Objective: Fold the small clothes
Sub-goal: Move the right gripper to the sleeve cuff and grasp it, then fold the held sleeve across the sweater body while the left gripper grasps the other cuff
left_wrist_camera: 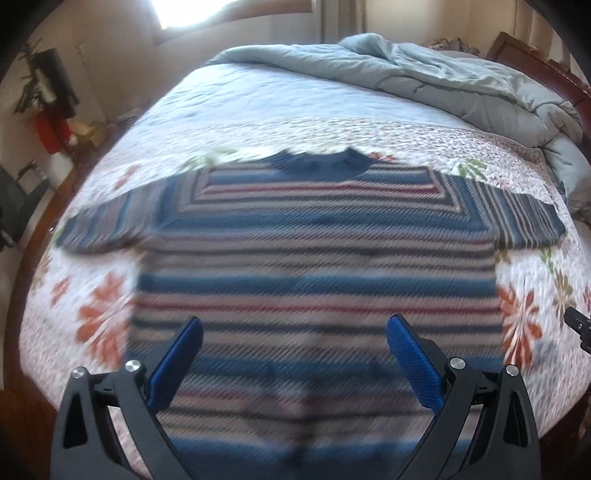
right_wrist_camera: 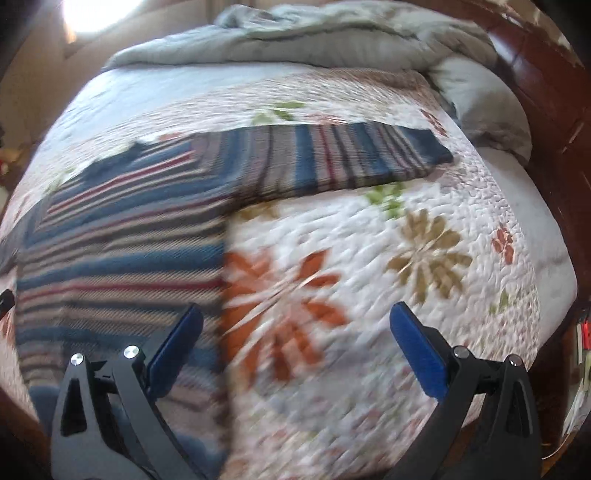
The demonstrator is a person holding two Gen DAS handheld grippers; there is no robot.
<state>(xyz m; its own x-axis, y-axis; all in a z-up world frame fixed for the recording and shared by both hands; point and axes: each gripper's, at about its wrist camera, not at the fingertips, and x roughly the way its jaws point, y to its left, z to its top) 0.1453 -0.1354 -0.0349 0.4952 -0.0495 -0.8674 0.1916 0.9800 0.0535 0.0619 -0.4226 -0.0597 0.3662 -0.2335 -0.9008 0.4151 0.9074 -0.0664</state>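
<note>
A small striped sweater (left_wrist_camera: pixel 314 236) lay spread flat on a floral quilt (left_wrist_camera: pixel 110 302) that covered the bed, its dark blue collar (left_wrist_camera: pixel 325 162) pointing to the far side and both short sleeves stretched out to left and right. Its bands ran blue, red, grey and pale across the body, and the hem reached toward the near edge of the bed. The left gripper (left_wrist_camera: pixel 295 332) hung over the lower middle of the sweater with its jaws spread wide, the blue pads (left_wrist_camera: pixel 177 362) apart and nothing between them; whether the tips touched the knit could not be told through the blur. The right gripper (right_wrist_camera: pixel 295 317) was likewise wide apart and empty, placed over the quilt just to the right of the sweater's right side edge, with its left finger over the striped cloth and its right finger over bare quilt. In the right wrist view the sweater's right sleeve (right_wrist_camera: pixel 351 155) lay flat, reaching out to the right beyond the gripper. A rumpled grey-green duvet (left_wrist_camera: pixel 424 77) was heaped along the far right of the bed, against a dark wooden bed frame (right_wrist_camera: pixel 546 92). A bright window (left_wrist_camera: pixel 184 11) glared on the far wall.
</note>
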